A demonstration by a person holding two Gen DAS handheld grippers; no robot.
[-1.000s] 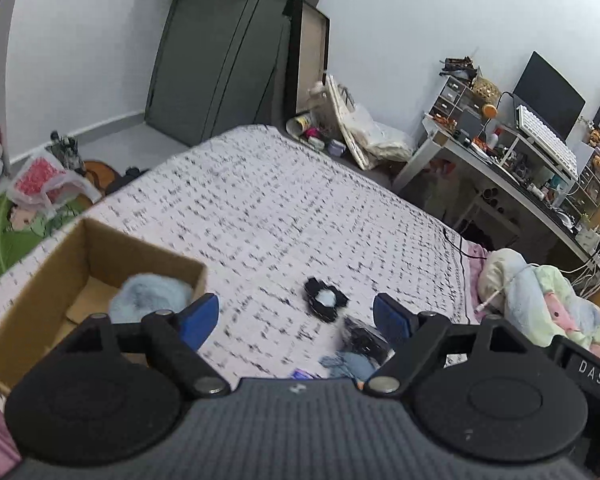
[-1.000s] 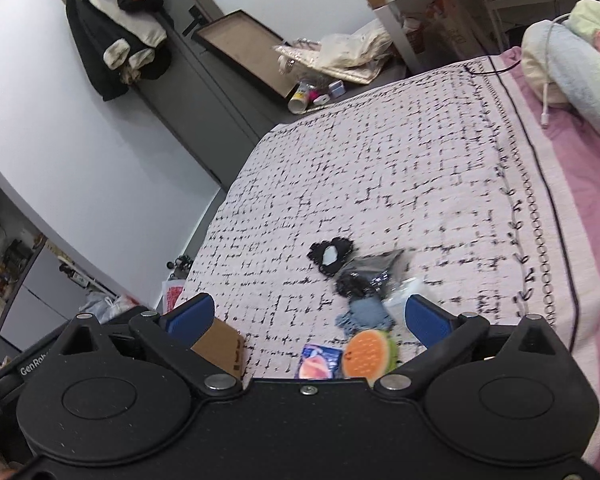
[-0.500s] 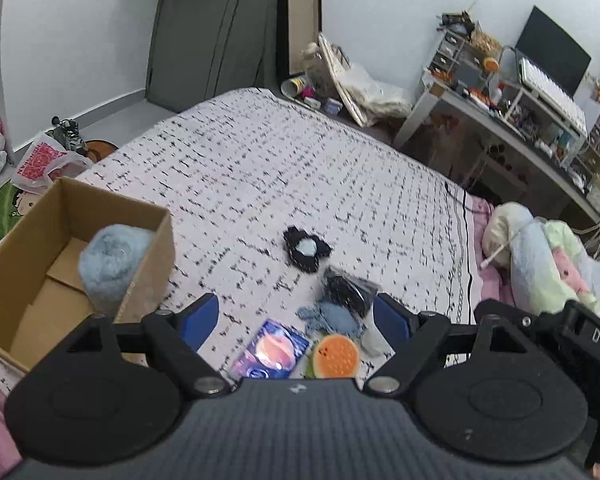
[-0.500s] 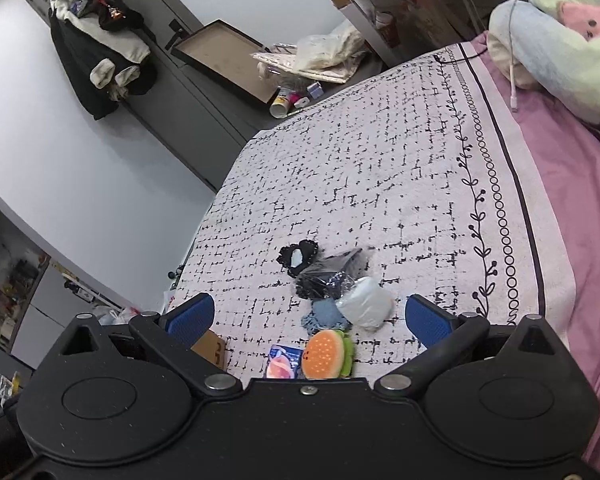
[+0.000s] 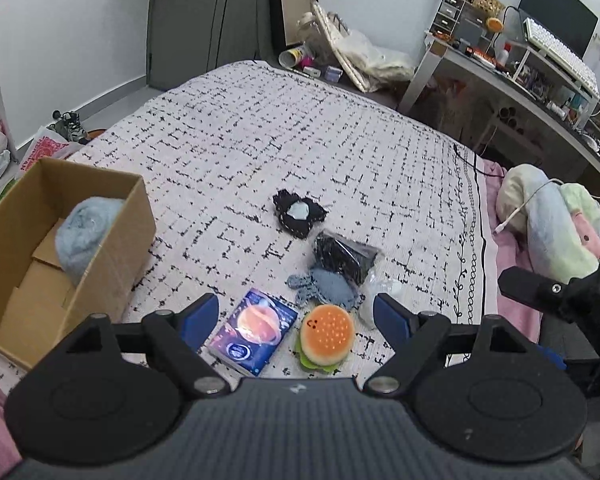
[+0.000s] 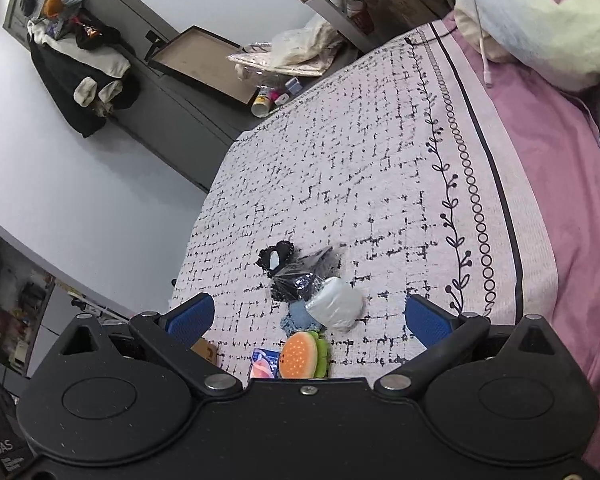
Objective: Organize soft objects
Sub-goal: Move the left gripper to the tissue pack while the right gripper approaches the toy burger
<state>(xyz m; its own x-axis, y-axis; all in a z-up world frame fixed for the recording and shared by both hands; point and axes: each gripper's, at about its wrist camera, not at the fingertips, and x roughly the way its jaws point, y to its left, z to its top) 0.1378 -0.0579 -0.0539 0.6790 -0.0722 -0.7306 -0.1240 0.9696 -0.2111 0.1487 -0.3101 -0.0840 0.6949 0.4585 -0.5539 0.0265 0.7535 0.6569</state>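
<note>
Soft things lay clustered on the bed (image 5: 300, 128), on its black-and-white patterned cover. Nearest was a burger-shaped plush (image 5: 327, 336), with a blue packet (image 5: 255, 332) just beside it. Behind them sat a blue knitted piece (image 5: 328, 288), a dark bagged bundle (image 5: 342, 256), a clear-wrapped white roll (image 6: 335, 307) and a black lacy piece (image 5: 299, 214). A cardboard box (image 5: 112, 256) stood well apart from the cluster, with a pale blue fluffy ball (image 5: 86, 228) inside. The left gripper (image 5: 296, 316) and right gripper (image 6: 308, 318) both hung over the cluster with fingers spread wide, holding nothing.
</note>
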